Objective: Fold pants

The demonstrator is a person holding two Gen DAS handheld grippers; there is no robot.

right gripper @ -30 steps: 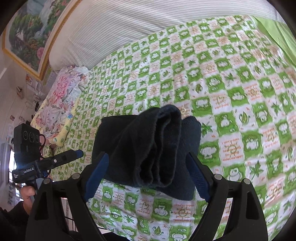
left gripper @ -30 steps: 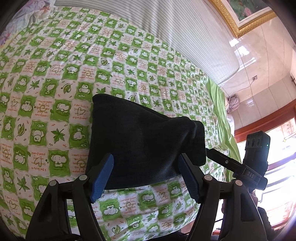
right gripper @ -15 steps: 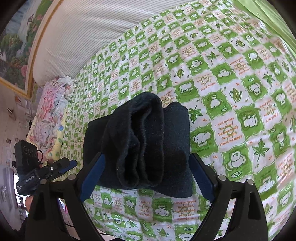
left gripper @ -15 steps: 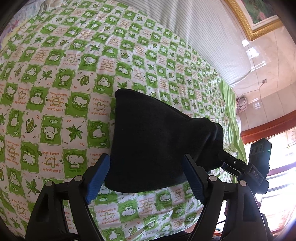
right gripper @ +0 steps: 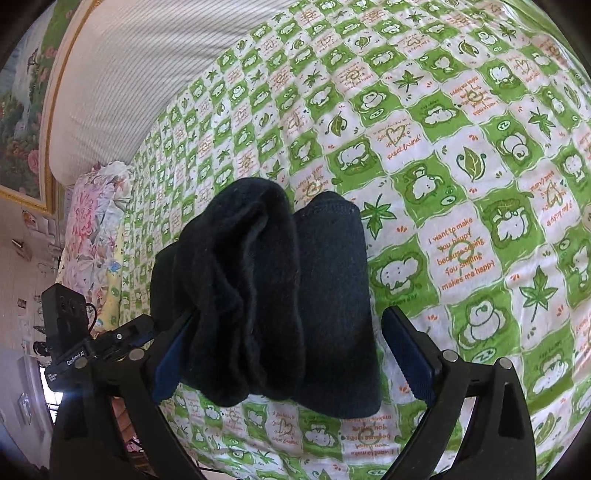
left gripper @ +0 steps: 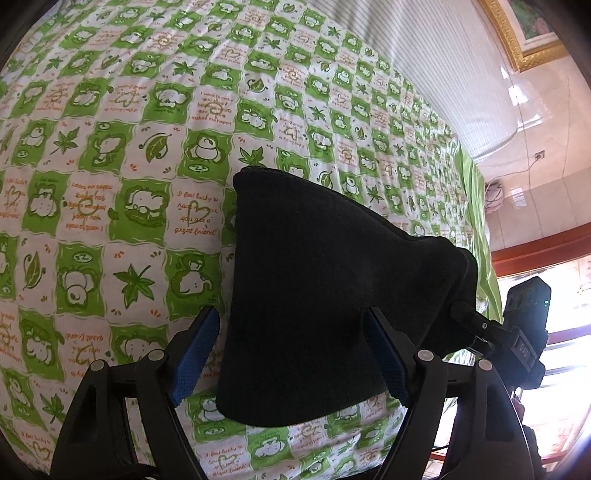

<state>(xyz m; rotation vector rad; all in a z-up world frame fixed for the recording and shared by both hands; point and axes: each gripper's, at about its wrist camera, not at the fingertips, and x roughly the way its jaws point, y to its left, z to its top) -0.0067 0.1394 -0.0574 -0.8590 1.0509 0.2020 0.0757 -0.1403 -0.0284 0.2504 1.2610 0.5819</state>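
The black pants (left gripper: pixel 317 280) lie folded into a thick bundle on the green and white patterned bed sheet (left gripper: pixel 110 155). My left gripper (left gripper: pixel 295 354) is open, its blue pads on either side of the bundle's near edge. In the right wrist view the bundle (right gripper: pixel 273 295) shows its stacked rolled layers end-on. My right gripper (right gripper: pixel 291 354) is open and straddles that end. The right gripper also shows at the right edge of the left wrist view (left gripper: pixel 517 332), and the left gripper at the left edge of the right wrist view (right gripper: pixel 81 347).
A striped white headboard cushion (right gripper: pixel 147 74) runs along the far side of the bed. A floral pillow (right gripper: pixel 92 229) lies at the bed's left end. Framed paintings (left gripper: pixel 528 29) hang on the wall. The bed edge is close below both grippers.
Both grippers have moved closer to the folded pants and lower toward the bed. The bundle now fills more of each view. Both stay open.
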